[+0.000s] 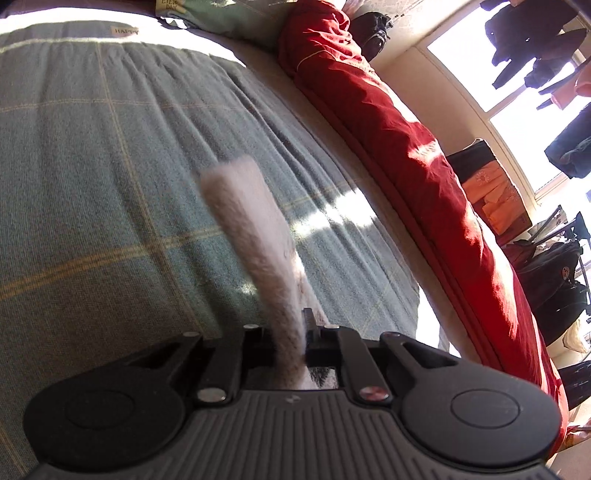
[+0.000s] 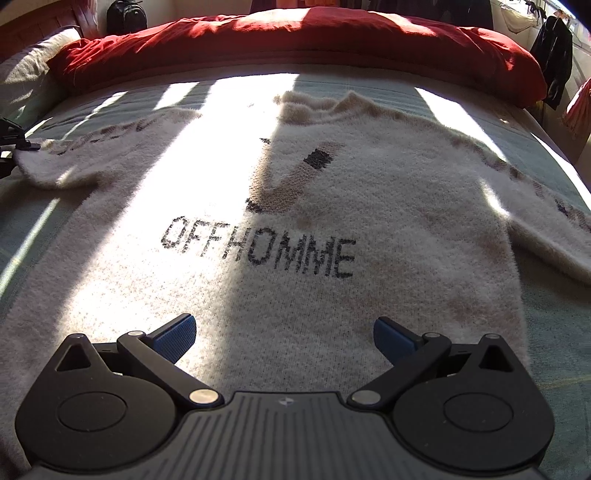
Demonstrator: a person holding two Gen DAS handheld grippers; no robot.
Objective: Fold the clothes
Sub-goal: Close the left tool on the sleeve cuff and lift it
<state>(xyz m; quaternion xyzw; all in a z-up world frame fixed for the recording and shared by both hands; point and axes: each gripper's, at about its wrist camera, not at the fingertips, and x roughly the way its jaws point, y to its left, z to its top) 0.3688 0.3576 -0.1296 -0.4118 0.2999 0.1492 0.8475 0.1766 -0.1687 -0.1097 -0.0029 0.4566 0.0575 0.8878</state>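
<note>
A fluffy cream sweater (image 2: 295, 206) with black "OFFHOMME" lettering lies flat, front up, on the bed, both sleeves spread out sideways. My right gripper (image 2: 284, 334) hangs open just above the sweater's lower part, its blue pads (image 2: 177, 332) wide apart with nothing between them. My left gripper (image 1: 304, 332) is shut on the end of the sweater's left sleeve (image 1: 251, 236), which sticks out ahead of the jaws, lifted off the cover. The left gripper (image 2: 11, 144) also shows at the far left edge of the right wrist view, at the sleeve's tip.
The bed has a teal plaid cover (image 1: 92, 184). A rolled red duvet (image 2: 295, 40) lies along its far side. A dark backpack (image 2: 125, 14) stands behind it. Dark clothes (image 1: 528, 37) hang by a bright window, with orange boxes (image 1: 495, 199) and bags beyond the duvet.
</note>
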